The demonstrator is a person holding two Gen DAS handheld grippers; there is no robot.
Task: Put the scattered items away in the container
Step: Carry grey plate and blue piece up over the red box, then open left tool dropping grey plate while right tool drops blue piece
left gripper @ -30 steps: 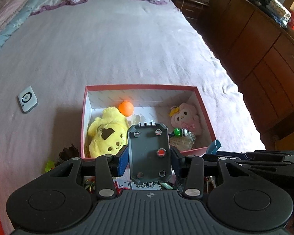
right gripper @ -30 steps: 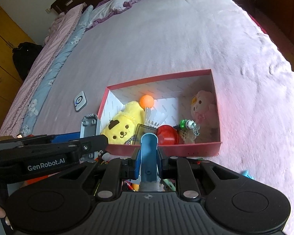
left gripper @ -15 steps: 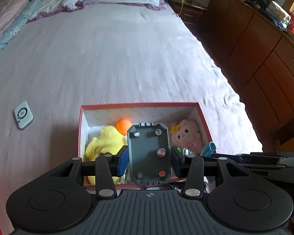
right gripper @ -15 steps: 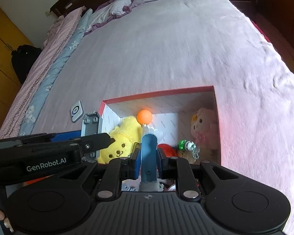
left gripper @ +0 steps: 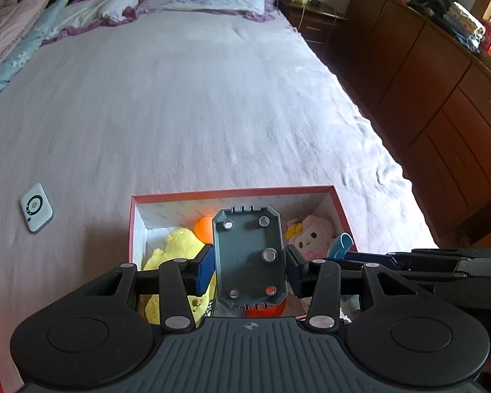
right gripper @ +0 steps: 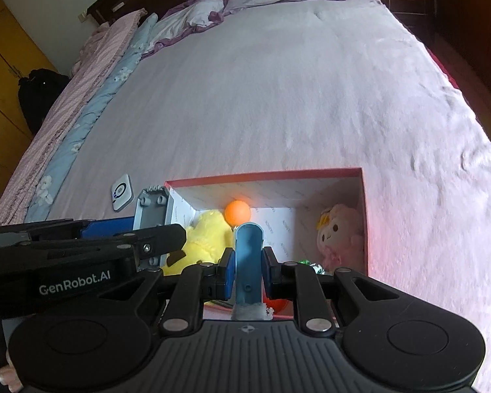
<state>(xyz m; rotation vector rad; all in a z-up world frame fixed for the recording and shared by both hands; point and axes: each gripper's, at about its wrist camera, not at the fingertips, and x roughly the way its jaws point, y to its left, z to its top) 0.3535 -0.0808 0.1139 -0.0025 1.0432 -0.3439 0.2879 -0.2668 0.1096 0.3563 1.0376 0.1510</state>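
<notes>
Lilac bed (left gripper: pixel 212 114) fills both frames; red box (left gripper: pixel 232 192) sits lower centre. We carry over it: left tongs (left gripper: pixel 249 270) clamp a grey tray (left gripper: pixel 248 258), right tongs (right gripper: pixel 248 270) clamp a blue scoop (right gripper: pixel 248 258). Next: lower, release inside.

The left tongs (left gripper: pixel 249 263) are clamped on a grey moulded plate (left gripper: pixel 248 260), their 2 blue-padded fingers (left gripper: pixel 203 270) pressing its long sides and holding it upright. The right tongs (right gripper: pixel 248 270) are closed tight on a narrow blue handle (right gripper: pixel 248 262), their pads close together. Both tongs point forward side by side, the left one's black body (right gripper: pixel 81 262) crossing the right wrist view, where fingertips (right gripper: pixel 3 373) show at the lower left edge.
</notes>
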